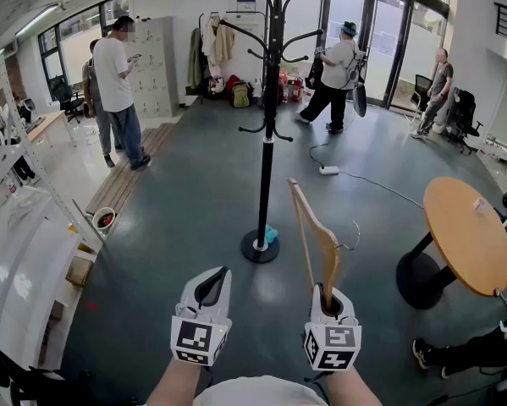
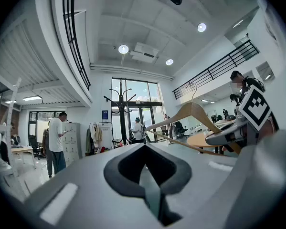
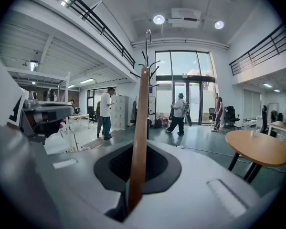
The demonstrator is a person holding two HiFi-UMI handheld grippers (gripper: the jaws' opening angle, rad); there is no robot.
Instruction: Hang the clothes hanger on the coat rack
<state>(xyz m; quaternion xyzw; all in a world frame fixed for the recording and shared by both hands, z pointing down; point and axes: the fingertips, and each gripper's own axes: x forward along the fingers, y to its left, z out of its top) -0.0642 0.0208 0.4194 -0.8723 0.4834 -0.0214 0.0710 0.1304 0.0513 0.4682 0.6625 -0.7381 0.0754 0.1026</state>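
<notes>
While right gripper is clamping: jaws are pinching one arm end of wooden hanger, its other arm rising steeply.
Left gripper: jaws are sitting together, nothing btwn.
Hanger loc: hovering off floor, well apart from coat rack, near left edge of round table, wire hook pointing twd table.
Coat rack: standing on floor ahead of both grippers.

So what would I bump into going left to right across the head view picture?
Person in a white shirt → left gripper → coat rack → right gripper, holding the wooden hanger → round table.
</notes>
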